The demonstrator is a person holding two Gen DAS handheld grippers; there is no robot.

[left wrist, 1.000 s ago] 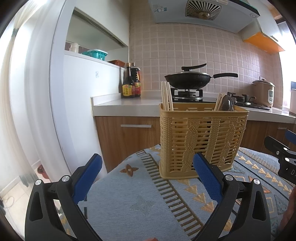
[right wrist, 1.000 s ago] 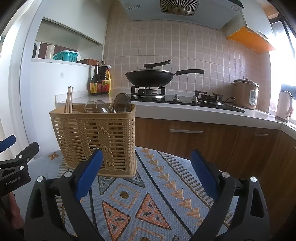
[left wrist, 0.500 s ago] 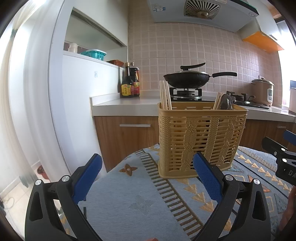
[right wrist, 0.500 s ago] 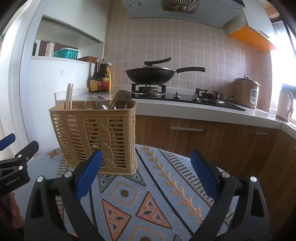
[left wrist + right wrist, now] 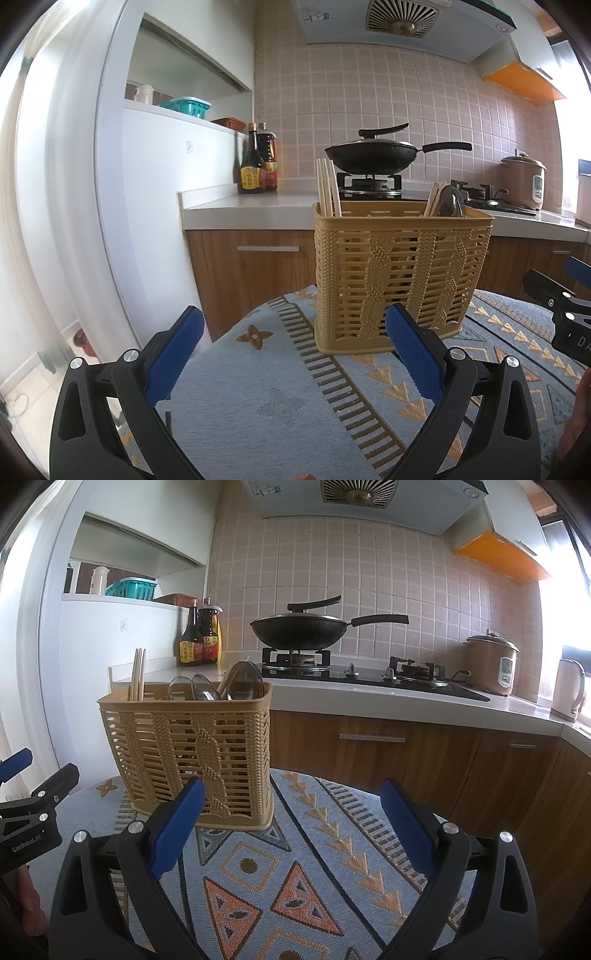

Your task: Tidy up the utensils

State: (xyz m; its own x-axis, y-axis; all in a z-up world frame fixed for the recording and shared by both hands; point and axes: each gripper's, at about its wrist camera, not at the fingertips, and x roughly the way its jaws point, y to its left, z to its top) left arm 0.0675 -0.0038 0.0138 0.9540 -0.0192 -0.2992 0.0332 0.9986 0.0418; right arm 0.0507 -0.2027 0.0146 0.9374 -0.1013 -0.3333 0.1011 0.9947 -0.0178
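Left gripper [image 5: 293, 341]: my fingers stood wide apart with nothing between them, hovering above the patterned cloth [image 5: 258, 402].
Right gripper [image 5: 291, 819]: my fingers were also spread wide and held nothing, over the same cloth.
Basket [image 5: 400, 273]: the woven tan holder stood upright on the cloth, ahead of my left fingers and slightly right of centre; from my right wrist it sat ahead to the left [image 5: 188, 753].
Chopsticks [image 5: 327, 192]: upright in the basket's left end.
Spoons [image 5: 216, 686]: bowls up, standing in the basket's right part beside more chopsticks.
Background: a wok [image 5: 301, 629] sat on the stove [image 5: 365, 672]; sauce bottles [image 5: 258, 166] stood on the counter.
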